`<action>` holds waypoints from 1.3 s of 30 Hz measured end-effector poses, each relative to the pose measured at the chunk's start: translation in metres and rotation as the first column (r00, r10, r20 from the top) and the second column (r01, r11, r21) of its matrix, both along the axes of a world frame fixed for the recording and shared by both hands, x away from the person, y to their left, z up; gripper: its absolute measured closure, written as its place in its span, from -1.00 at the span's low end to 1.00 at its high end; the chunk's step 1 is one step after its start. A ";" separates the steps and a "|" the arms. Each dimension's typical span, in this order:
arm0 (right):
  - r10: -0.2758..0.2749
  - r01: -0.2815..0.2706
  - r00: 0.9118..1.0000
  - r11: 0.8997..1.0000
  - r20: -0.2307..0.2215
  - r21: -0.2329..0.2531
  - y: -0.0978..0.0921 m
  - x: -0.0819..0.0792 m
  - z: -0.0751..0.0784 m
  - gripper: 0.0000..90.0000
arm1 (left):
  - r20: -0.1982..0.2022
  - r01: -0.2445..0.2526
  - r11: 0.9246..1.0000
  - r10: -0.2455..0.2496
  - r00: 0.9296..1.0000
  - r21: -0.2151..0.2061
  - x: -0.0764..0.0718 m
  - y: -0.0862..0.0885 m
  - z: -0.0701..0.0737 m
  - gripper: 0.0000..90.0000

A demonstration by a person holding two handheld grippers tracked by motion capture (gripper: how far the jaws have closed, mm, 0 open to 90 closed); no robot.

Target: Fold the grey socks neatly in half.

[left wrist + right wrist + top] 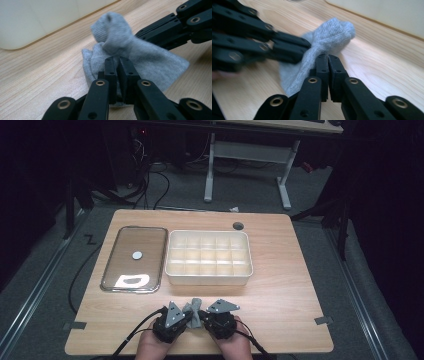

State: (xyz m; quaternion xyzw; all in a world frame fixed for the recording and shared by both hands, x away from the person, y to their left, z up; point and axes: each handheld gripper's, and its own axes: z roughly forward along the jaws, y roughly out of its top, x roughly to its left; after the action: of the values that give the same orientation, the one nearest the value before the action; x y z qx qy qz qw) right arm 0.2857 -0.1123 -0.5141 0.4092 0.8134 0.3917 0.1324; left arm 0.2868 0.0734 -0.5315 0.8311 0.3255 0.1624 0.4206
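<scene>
High view: your left tongs (186,319) and right tongs (202,316) both clamp the grey sock (194,311) stretched between them; pulling apart could slip it free onto the table (280,285).

Lab: dark room, cables (150,185), bench (280,150).

Wooden table (280,285): lidded tray (134,259), divided box (209,257), sock (194,312).

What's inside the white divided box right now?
The white divided box shows rows of compartments that look empty in the high view. The cell floors nearest the front wall are hidden by it. The grey sock is outside it, pinched by both grippers.
</scene>
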 end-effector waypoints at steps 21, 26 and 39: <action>-0.007 0.007 1.000 1.000 0.005 -0.010 0.001 0.002 -0.003 0.97 | -0.036 -0.142 0.990 0.142 0.989 -0.006 0.020 0.045 0.012 0.86; -0.001 0.001 1.000 1.000 0.004 0.000 0.001 0.001 0.000 0.97 | -0.071 -0.098 0.994 0.101 0.992 0.048 0.018 0.031 0.003 0.88; -0.011 0.011 1.000 1.000 0.030 -0.024 -0.001 0.002 0.009 0.97 | -0.053 -0.011 1.000 0.012 0.999 0.007 0.007 -0.006 0.003 0.94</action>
State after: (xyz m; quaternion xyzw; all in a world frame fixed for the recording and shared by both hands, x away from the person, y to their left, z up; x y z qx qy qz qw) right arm 0.2881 -0.1129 -0.5056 0.4062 0.8137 0.3873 0.1514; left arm 0.2941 0.0678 -0.5285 0.8347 0.3407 0.1440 0.4081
